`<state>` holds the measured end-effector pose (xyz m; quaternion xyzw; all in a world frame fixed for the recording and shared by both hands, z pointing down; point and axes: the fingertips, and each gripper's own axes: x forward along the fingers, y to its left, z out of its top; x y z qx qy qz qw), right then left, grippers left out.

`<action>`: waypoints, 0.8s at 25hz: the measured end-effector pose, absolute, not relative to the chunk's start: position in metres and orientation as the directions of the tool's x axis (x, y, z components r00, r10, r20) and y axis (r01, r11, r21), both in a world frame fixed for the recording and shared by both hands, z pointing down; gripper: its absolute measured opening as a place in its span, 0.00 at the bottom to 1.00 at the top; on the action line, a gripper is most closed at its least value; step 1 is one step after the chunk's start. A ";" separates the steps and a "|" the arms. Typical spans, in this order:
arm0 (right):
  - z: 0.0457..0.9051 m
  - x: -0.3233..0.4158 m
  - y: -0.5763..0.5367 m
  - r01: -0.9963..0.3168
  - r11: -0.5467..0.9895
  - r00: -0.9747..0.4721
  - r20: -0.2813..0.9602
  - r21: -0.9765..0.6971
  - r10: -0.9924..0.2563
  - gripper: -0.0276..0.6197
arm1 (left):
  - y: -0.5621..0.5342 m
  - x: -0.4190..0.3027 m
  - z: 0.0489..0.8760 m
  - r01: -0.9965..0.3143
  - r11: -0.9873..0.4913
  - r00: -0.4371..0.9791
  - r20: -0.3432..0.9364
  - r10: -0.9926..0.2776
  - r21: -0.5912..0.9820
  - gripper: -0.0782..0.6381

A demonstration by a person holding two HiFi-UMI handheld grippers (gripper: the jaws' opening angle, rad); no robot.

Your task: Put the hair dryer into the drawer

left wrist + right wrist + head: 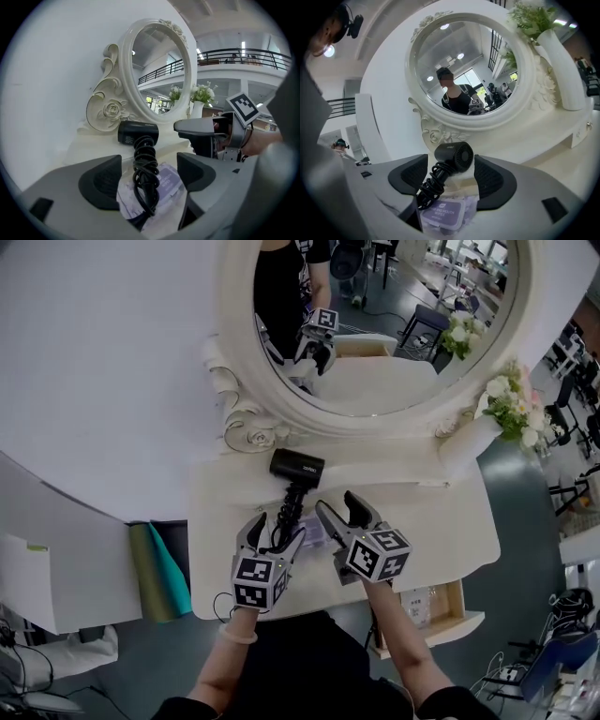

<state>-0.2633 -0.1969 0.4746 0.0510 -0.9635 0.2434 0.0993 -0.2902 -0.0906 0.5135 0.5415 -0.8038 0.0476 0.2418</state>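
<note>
A black hair dryer [297, 468] lies on the white dressing table [427, 512] below the mirror, its cord wound round the handle, which points toward me. My left gripper [275, 531] is open, one jaw on each side of the wound handle [145, 173], and the pads do not touch it. My right gripper [339, 509] is open just right of the handle. In the right gripper view the dryer's head [454, 154] shows between the jaws, a little beyond them. The drawer [441, 610] stands pulled out under the table's right front.
A purple-labelled pack of wipes [314, 532] lies under the dryer's handle. An oval mirror [375, 324] with a carved white frame rises behind. A white vase of flowers [511, 409] stands at the back right. Folded cloths [159, 568] hang left of the table.
</note>
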 end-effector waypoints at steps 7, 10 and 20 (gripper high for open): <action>0.489 -0.307 -0.214 -0.058 0.929 -0.960 0.274 -0.365 0.048 0.59 | -0.104 -0.295 0.532 -0.906 0.373 -0.236 0.492 -0.838 0.202 0.65; 0.495 -0.323 -0.216 0.006 0.943 -0.946 0.304 -0.332 0.113 0.67 | -0.110 -0.295 0.540 -0.911 0.360 -0.214 0.517 -0.828 0.200 0.65; 0.508 -0.347 -0.205 0.311 0.919 -0.840 0.382 -0.242 0.385 0.68 | -0.114 -0.297 0.559 -0.921 0.339 -0.162 0.601 -0.783 0.193 0.57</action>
